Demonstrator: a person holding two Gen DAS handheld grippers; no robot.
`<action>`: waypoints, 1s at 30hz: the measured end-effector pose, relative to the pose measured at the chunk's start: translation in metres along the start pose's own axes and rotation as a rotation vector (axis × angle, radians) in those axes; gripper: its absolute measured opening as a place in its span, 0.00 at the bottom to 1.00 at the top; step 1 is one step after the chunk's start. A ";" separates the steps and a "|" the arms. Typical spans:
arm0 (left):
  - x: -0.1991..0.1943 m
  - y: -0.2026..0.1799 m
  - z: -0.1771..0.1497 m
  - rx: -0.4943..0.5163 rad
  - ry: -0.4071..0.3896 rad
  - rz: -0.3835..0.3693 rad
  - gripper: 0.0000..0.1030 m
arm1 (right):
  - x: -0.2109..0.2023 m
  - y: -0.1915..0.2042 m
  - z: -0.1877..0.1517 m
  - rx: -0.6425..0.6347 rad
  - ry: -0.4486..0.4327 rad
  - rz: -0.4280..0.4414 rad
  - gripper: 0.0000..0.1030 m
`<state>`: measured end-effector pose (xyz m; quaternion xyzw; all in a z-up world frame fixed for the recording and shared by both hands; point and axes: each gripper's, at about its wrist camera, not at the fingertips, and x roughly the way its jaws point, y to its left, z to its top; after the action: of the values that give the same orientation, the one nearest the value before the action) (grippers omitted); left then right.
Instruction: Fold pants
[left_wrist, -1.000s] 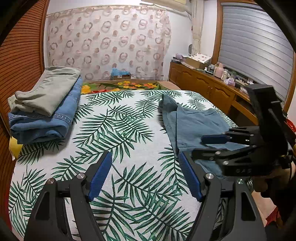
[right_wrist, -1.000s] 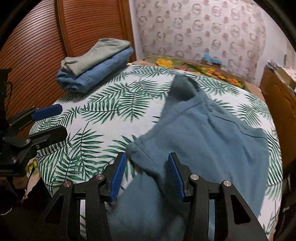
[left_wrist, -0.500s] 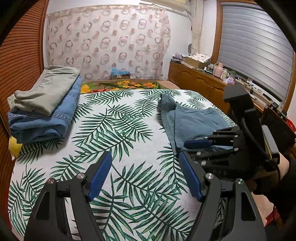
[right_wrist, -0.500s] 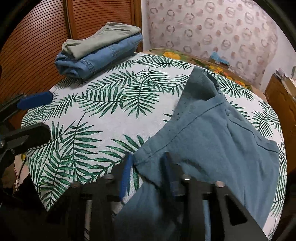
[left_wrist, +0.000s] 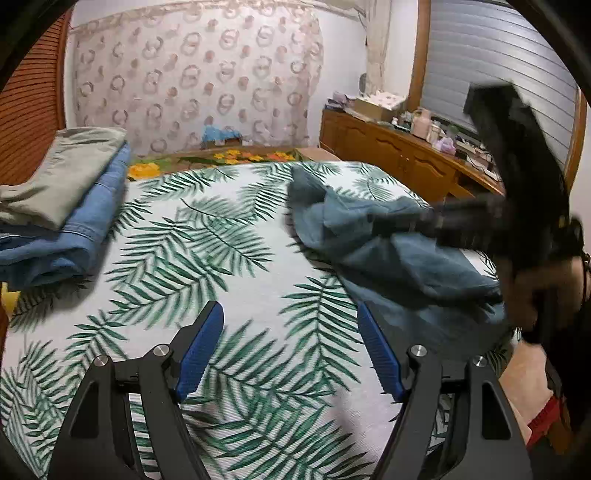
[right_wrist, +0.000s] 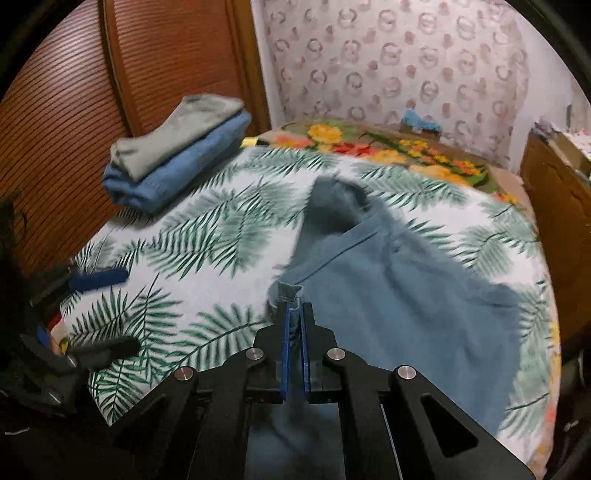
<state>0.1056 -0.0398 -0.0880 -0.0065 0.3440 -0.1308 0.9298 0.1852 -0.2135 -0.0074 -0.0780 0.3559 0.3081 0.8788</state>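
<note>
Spread across the right half of a white bedspread printed with green palm fronds (right_wrist: 207, 258): a pair of dusty teal-blue cotton pants (right_wrist: 406, 295), rumpled, one end reaching toward the far edge of the bed. Clamped tight on a bunched hem of those pants at their near edge: the right gripper (right_wrist: 294, 314), its blue pads pressed together with only the fold of fabric between them, cloth trailing down under the black frame. Seen blurred from the left wrist view, that same right gripper (left_wrist: 391, 223) lifting a ridge of the teal fabric (left_wrist: 369, 251) off the bedspread (left_wrist: 240, 258). Spread wide over bare leaf print, nothing between the blue pads: the left gripper (left_wrist: 290, 350), just left of the pants' near edge and not touching them. At the far left corner, against a slatted brown wooden door (right_wrist: 74, 92): a folded stack, grey-green trousers (left_wrist: 62, 177) on top of blue denim jeans (left_wrist: 74, 236), well apart from the teal pair.
</note>
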 end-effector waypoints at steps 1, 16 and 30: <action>0.003 -0.003 0.000 0.003 0.008 -0.007 0.74 | -0.004 -0.002 0.001 0.004 -0.010 -0.012 0.05; 0.012 -0.017 -0.002 0.036 0.045 -0.039 0.74 | -0.015 -0.046 0.015 0.070 -0.028 -0.217 0.05; 0.014 -0.028 -0.009 0.062 0.059 -0.042 0.74 | 0.001 -0.054 0.034 0.061 0.000 -0.351 0.05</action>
<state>0.1033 -0.0696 -0.1014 0.0190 0.3667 -0.1610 0.9161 0.2378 -0.2438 0.0125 -0.1122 0.3462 0.1391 0.9210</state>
